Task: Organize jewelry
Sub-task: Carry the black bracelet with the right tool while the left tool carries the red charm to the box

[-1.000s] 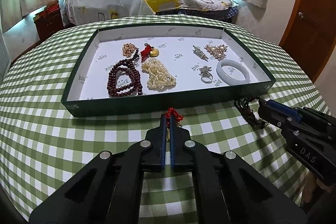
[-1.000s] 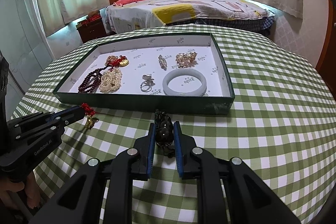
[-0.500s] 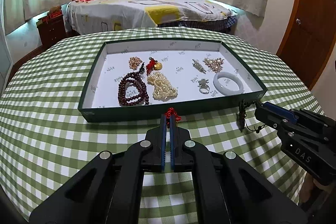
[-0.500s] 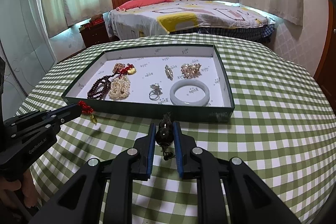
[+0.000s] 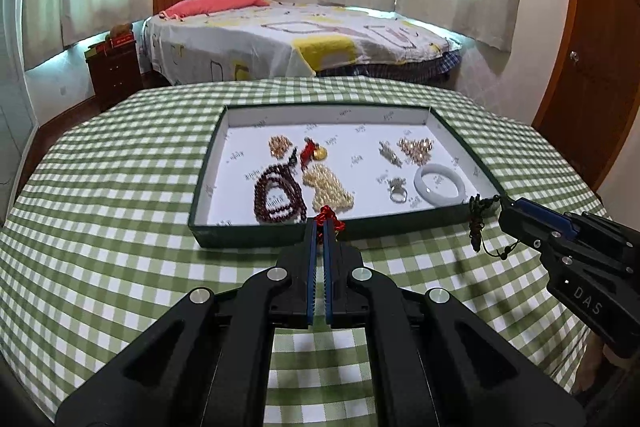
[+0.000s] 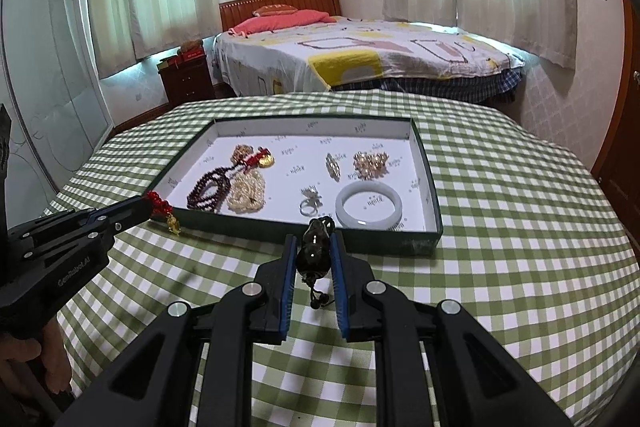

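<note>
My left gripper [image 5: 320,223] is shut on a red knotted cord charm [image 5: 329,217]; its gold pendant [image 6: 173,224] dangles below in the right wrist view. The charm hangs off the table, in front of the green jewelry tray's near wall [image 5: 256,235]. My right gripper [image 6: 314,239] is shut on a dark stone pendant [image 6: 316,249] with a black cord [image 6: 320,301] hanging under it. In the left wrist view that pendant [image 5: 477,223] hangs by the tray's near right corner.
The tray [image 6: 434,203] holds a dark red bead string [image 5: 278,195], a pearl pile [image 5: 330,187], a white bangle [image 5: 440,183], a ring [image 5: 398,193], brooches [image 5: 416,149] and a red-gold charm [image 5: 314,153]. The green checked tablecloth [image 5: 120,227] covers the round table. A bed [image 5: 300,39] lies behind.
Both grippers have risen with their pieces, lifting the red charm and dark pendant off the cloth. The tray looks farther and smaller in both views.
</note>
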### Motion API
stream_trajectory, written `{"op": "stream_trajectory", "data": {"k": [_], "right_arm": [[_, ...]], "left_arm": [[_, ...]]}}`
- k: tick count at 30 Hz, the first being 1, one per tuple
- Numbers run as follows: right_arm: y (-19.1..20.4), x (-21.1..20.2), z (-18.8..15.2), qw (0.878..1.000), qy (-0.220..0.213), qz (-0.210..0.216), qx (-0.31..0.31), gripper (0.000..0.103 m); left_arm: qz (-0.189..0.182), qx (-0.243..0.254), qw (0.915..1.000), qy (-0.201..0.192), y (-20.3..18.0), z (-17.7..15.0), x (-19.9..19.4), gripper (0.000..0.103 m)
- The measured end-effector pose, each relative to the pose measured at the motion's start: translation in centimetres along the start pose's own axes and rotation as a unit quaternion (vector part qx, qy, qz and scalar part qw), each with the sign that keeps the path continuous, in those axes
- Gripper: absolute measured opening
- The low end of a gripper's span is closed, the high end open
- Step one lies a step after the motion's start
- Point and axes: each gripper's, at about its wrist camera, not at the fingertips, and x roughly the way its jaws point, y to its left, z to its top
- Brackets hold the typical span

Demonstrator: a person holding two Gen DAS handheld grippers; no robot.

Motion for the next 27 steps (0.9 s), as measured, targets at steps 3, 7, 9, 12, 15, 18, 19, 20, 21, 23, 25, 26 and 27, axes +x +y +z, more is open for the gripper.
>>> {"op": "stream_trajectory", "data": {"k": [3,7,9,12,15,18,19,20,21,23,25,26,27], "right_arm": [[0.2,-0.7,0.7,1.0,-0.011,0.004,0.001,0.018],[0.4,-1.4,1.8,1.0,-0.027,0.005,-0.001,0.018],[0.5,-1.6,2.3,0.999,-0.033,0.004,-0.004,0.018],[0.6,-1.9,3.4,0.999,-0.045,0.004,-0.009,0.018],[0.6,-1.8,4.3,0.998,-0.054,0.004,-0.011,0.018],[0.8,-1.7,5.4,0.998,-0.065,0.004,-0.018,0.018],[0.8,-1.6,5.9,0.997,-0.069,0.004,-0.02,0.018],[0.9,-1.5,6.3,0.997,-0.072,0.004,-0.022,0.018],[1.0,-1.5,6.5,0.997,-0.074,0.004,-0.024,0.018],[1.1,-1.1,7.3,0.996,-0.08,0.005,-0.027,0.018],[1.1,-0.7,7.9,0.996,-0.083,0.007,-0.029,0.018],[1.1,-0.5,8.2,0.996,-0.084,0.007,-0.03,0.018],[1.1,-0.3,8.5,0.996,-0.085,0.007,-0.03,0.018]], "left_arm": [[0.001,-0.002,0.9999,-0.015,0.2,0.8,-0.9,0.003],[0.001,-0.008,0.9994,-0.033,0.5,1.9,-1.8,0.003],[0.001,-0.009,0.9991,-0.042,0.7,2.5,-2.2,0.003],[-0.001,-0.01,0.9987,-0.051,0.9,3.3,-2.4,0.003],[-0.003,-0.01,0.9982,-0.058,1.0,4.1,-2.4,0.003],[-0.006,-0.008,0.9979,-0.064,1.0,4.8,-2.3,0.003],[-0.007,-0.008,0.9978,-0.066,0.9,5.0,-2.2,0.003],[-0.008,-0.007,0.9976,-0.068,0.8,5.4,-2.1,0.003],[-0.009,-0.006,0.9975,-0.07,0.8,5.7,-2.0,0.003],[-0.011,-0.005,0.9972,-0.073,0.7,6.3,-1.7,0.003],[-0.013,-0.004,0.9971,-0.075,0.6,7.0,-1.3,0.003],[-0.014,-0.004,0.997,-0.076,0.5,7.4,-1.0,0.003],[-0.016,-0.005,0.997,-0.076,0.5,7.8,-0.6,0.003]]}}
